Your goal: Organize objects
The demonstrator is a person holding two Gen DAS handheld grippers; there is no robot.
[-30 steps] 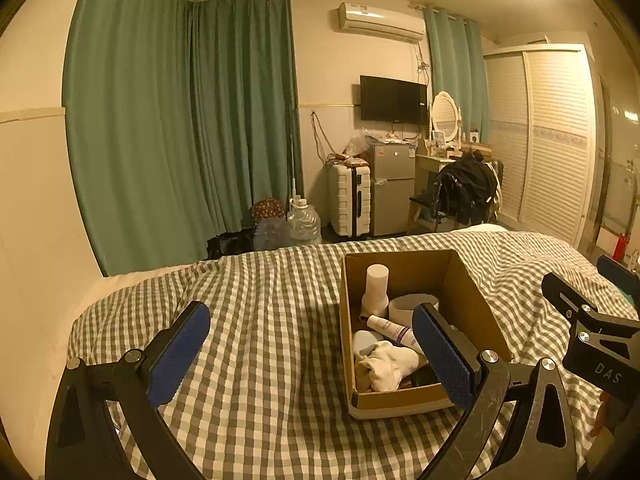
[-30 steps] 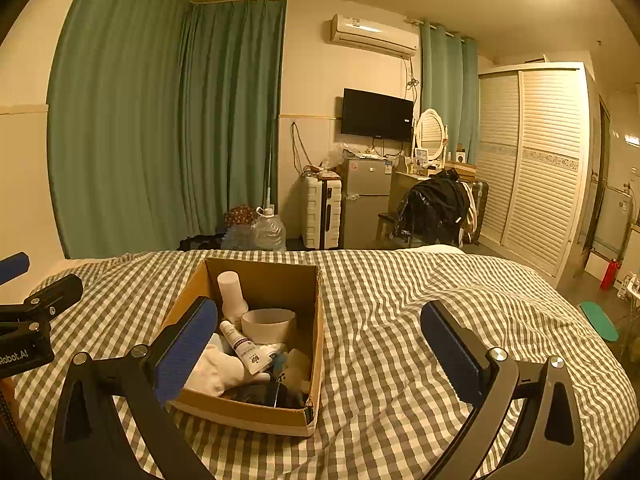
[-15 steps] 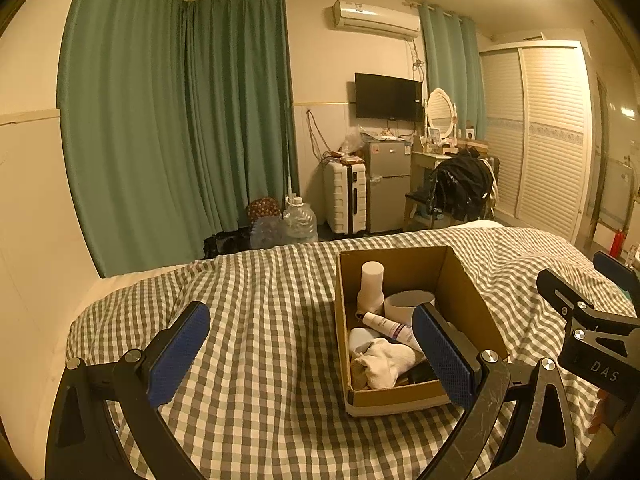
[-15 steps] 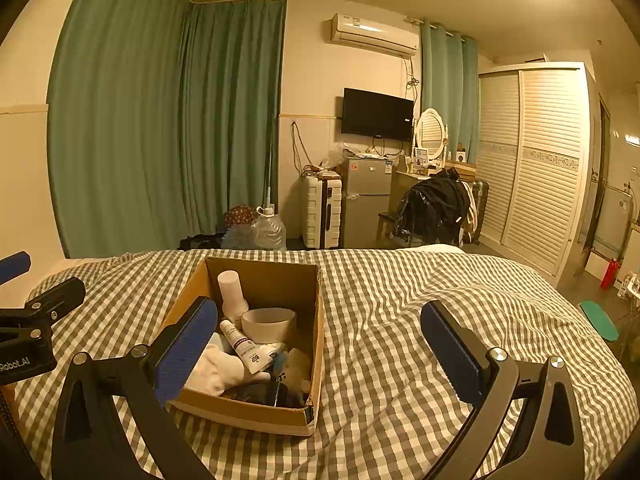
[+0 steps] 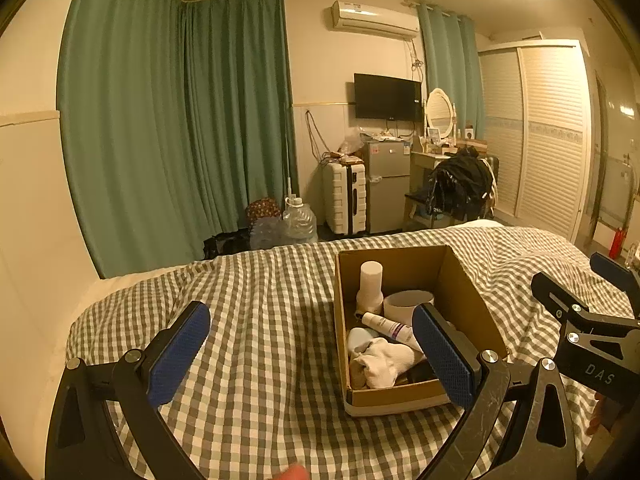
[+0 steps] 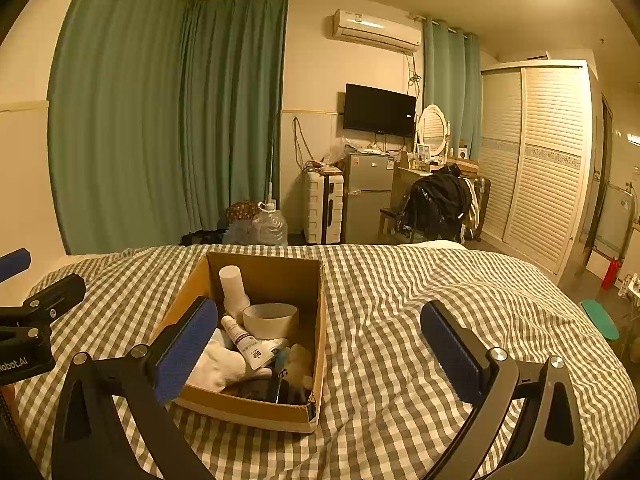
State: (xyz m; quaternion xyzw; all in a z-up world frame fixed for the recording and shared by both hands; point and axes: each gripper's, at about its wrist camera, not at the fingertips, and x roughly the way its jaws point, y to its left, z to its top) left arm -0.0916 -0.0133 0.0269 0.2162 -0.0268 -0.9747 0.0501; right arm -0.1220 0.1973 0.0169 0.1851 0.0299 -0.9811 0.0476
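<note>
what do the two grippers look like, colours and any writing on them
Both the left gripper and the right gripper have black angular frames with silver bolts and blue textured finger pads. White lettering marks their sides, "DAS" on the right one.

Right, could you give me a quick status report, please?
Left gripper open, empty. Right gripper open, empty. Cardboard box on checked bed, bottle, tube, sock inside. Nothing blocking.
</note>
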